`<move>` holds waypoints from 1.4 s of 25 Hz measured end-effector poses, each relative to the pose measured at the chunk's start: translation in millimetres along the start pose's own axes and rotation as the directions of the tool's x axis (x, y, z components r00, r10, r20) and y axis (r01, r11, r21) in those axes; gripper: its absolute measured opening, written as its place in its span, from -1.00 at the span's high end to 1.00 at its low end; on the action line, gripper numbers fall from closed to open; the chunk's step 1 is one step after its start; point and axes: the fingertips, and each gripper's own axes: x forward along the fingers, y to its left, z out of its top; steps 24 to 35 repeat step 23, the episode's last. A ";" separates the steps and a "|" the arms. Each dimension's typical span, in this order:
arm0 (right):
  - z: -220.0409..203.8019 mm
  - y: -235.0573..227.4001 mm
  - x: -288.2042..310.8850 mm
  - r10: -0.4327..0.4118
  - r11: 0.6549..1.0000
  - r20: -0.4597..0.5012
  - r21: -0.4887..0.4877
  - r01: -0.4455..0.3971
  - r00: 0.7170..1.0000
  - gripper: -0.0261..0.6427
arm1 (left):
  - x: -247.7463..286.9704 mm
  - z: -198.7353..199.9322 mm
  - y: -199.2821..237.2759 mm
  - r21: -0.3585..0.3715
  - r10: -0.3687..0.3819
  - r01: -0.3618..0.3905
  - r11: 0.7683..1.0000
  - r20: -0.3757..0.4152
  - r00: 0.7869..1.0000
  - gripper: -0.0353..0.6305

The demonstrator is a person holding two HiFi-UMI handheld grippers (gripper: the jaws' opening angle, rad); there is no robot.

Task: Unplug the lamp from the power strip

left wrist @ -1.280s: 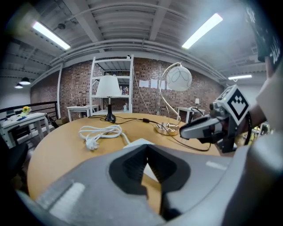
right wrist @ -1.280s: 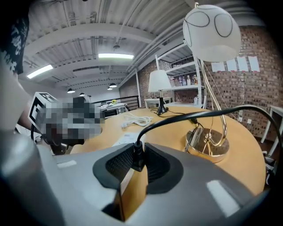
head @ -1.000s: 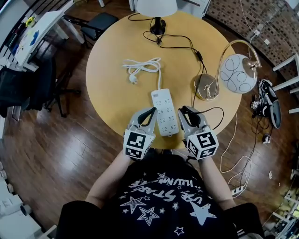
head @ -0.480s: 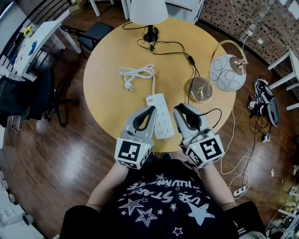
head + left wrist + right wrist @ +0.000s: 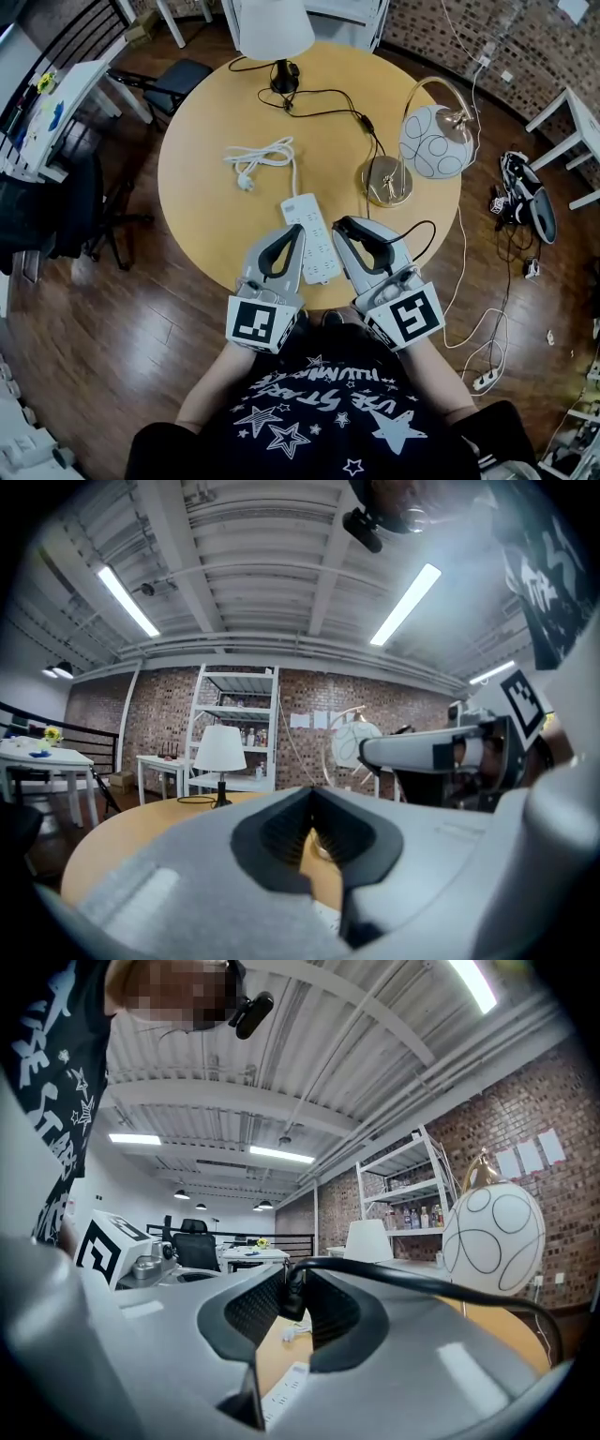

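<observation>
A white power strip (image 5: 316, 251) lies flat near the round table's front edge, and it also shows low in the right gripper view (image 5: 286, 1389). My right gripper (image 5: 345, 226) hovers just right of it. Its jaws are closing on a black plug (image 5: 292, 1296), which sits between the pads clear of the strip. The plug's black cord (image 5: 422, 1283) runs off to the right. My left gripper (image 5: 298, 231) hangs over the strip's left side, shut and empty (image 5: 314, 791). A globe lamp (image 5: 431, 141) on a gold base (image 5: 386, 181) stands at the right. A white-shaded lamp (image 5: 274, 28) stands at the back.
The strip's own white cable (image 5: 262, 155) lies coiled on the table (image 5: 202, 187) to the left. A black cord with an inline switch (image 5: 367, 123) crosses the back. Chairs (image 5: 178, 80) and a white desk (image 5: 52, 112) stand at the left. Cables and shoes (image 5: 525, 192) lie on the floor at the right.
Both grippers have lifted toward the head camera and look larger. The black plug has stayed in the right one. The power strip has not moved on the table.
</observation>
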 end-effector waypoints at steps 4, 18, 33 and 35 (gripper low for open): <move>0.0 -0.2 -5.2 -0.002 1.000 -0.004 -0.029 0.002 1.000 0.71 | 1.6 -3.7 -1.4 -0.013 0.004 -0.004 1.000 0.002 1.000 0.88; 0.0 1.2 -0.4 0.015 0.998 -0.008 -0.069 -0.015 1.000 0.71 | -7.4 6.8 11.3 0.020 0.035 -0.035 0.999 0.017 0.999 0.88; -2.4 6.6 -1.3 0.006 0.998 -0.006 -0.058 -0.006 1.000 0.71 | -10.5 7.3 10.1 0.012 0.028 -0.028 1.000 0.012 1.000 0.88; -2.4 6.6 -1.3 0.006 0.998 -0.006 -0.058 -0.006 1.000 0.71 | -10.5 7.3 10.1 0.012 0.028 -0.028 1.000 0.012 1.000 0.88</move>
